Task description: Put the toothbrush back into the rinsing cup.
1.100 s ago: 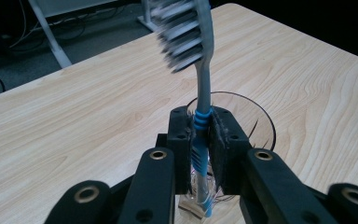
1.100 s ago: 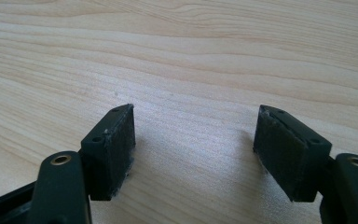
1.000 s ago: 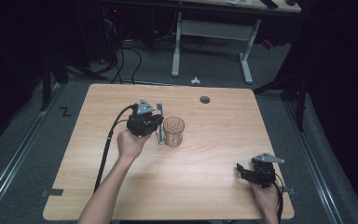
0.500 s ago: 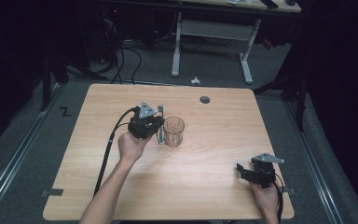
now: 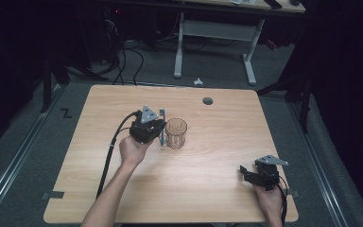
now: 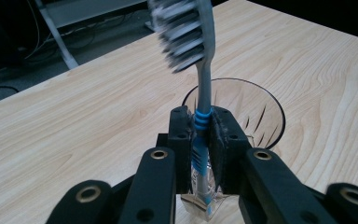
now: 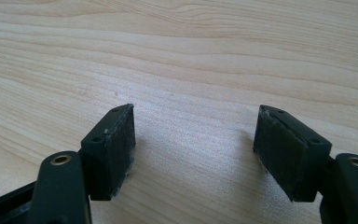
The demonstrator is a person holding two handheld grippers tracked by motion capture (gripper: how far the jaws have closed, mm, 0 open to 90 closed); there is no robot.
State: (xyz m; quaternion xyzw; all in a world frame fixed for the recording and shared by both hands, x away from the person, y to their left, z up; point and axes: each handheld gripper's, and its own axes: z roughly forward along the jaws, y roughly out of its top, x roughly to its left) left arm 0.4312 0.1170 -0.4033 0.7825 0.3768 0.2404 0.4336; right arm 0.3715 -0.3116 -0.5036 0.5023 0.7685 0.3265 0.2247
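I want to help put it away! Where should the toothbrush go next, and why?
Probably a little forward, over the glass, then down. The left gripper is shut on the toothbrush, upright with bristles up, and its bottom end looks just outside the near rim.

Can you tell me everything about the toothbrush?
The toothbrush has a grey handle with blue ribbed grip bands and dark-and-white bristles at the top, blurred here. It looks like plastic. It stands nearly upright, bristles up, clamped at the blue part by the left claw, just in front of the clear glass on the wooden table. Whether it touches the glass is unclear.
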